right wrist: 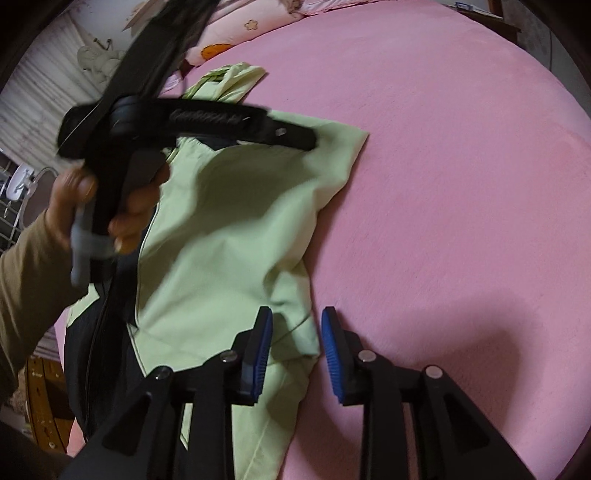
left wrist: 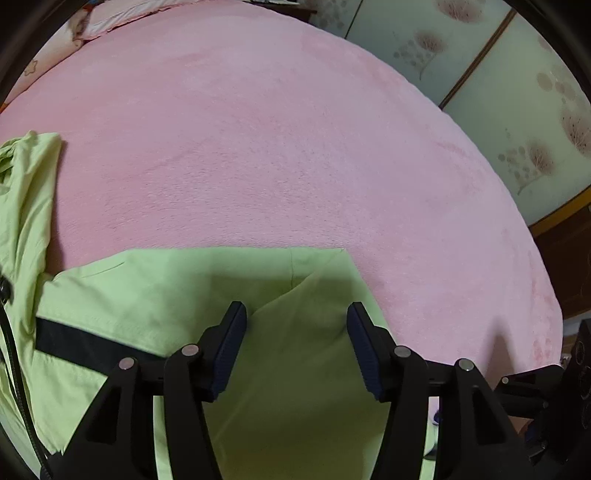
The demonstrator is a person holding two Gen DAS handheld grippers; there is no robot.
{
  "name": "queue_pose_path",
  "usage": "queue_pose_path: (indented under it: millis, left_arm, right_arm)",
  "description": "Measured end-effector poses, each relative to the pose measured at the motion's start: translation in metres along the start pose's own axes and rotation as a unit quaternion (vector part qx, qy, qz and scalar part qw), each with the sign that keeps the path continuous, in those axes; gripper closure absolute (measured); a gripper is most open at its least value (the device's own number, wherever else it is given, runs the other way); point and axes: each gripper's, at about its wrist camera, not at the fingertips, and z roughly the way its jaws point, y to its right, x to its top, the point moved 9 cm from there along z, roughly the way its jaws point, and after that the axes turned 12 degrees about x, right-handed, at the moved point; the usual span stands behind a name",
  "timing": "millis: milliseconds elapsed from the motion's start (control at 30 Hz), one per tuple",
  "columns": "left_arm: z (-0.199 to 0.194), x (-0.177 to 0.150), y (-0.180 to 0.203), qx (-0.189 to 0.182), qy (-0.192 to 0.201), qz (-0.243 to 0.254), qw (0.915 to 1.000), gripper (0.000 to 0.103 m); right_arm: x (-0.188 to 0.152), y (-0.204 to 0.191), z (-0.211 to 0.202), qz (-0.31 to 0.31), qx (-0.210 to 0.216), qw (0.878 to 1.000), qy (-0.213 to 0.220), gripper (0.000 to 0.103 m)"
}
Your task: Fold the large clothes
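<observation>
A light green jacket [left wrist: 166, 295] with black panels and a black zip lies spread on the pink blanket [left wrist: 258, 147]. My left gripper [left wrist: 297, 332] hovers open over a folded flap of it, and no fabric is pinched between the pads. In the right wrist view the jacket [right wrist: 221, 229] runs from the pillows down to the near edge. My right gripper [right wrist: 297, 347] stands open at the jacket's right edge, with a fold of green cloth lying loose between the blue pads. A hand [right wrist: 92, 199] holds the left gripper [right wrist: 295, 138] above the jacket's upper corner.
The pink blanket [right wrist: 443, 184] covers the whole bed to the right of the jacket. Patterned pillows [right wrist: 229, 33] lie at the head. Sliding doors with a tree print [left wrist: 498, 92] stand beyond the bed's far edge. A tan sleeve [right wrist: 26, 266] is at the left.
</observation>
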Motion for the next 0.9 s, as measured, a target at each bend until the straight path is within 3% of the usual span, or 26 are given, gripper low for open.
queue_pose_path:
  millis: [67,133,233,300,400,467,500,600,700,800,867,900]
  left_arm:
    - [0.006,0.002,0.0,0.009,-0.001,0.008,0.9999,0.054]
    - [0.009,0.004,-0.002,0.037,0.008,0.016,0.9991,0.083]
    - [0.012,0.004,-0.01,0.059,0.018,0.01,0.9981,0.095]
    - [0.009,0.001,-0.01,0.073,0.031,0.013,0.9968,0.098]
    - [0.009,0.001,-0.01,0.112,0.056,0.017,0.992,0.102]
    - [0.009,0.005,-0.016,0.168,0.075,0.012,0.9829,0.103]
    - [0.011,0.007,-0.023,0.177,0.072,-0.001,0.9816,0.103]
    - [0.021,0.008,-0.026,0.162,0.066,-0.017,0.9844,0.103]
    - [0.027,0.005,-0.023,0.189,0.075,0.003,0.9791,0.103]
    - [0.024,0.009,-0.024,0.19,0.079,-0.017,0.9784,0.103]
    - [0.012,0.0,-0.031,0.168,0.073,-0.037,0.9824,0.097]
    - [0.005,-0.006,-0.028,0.158,0.069,-0.045,0.984,0.087]
  right_arm:
    - [-0.002,0.0,0.001,0.0,0.005,1.0,-0.001,0.073]
    - [-0.005,0.0,0.003,-0.001,0.004,1.0,-0.003,0.072]
    - [-0.006,-0.001,0.006,-0.003,-0.002,1.0,0.0,0.076]
    - [-0.01,-0.001,0.006,-0.002,-0.012,1.0,-0.002,0.087]
    - [-0.014,-0.007,0.0,-0.016,-0.047,0.999,0.006,0.092]
    - [-0.014,-0.01,-0.007,-0.006,-0.063,0.998,0.018,0.095]
    - [-0.016,-0.011,-0.012,0.001,-0.069,0.997,0.024,0.097]
    - [-0.027,-0.009,-0.017,0.011,-0.092,0.995,0.029,0.1]
    - [-0.042,-0.002,-0.007,0.03,-0.094,0.995,0.015,0.103]
    - [-0.047,0.004,-0.007,0.056,-0.091,0.994,0.024,0.103]
    - [-0.045,0.005,-0.017,0.07,-0.09,0.993,0.036,0.103]
    - [-0.045,0.004,-0.025,0.075,-0.093,0.992,0.044,0.103]
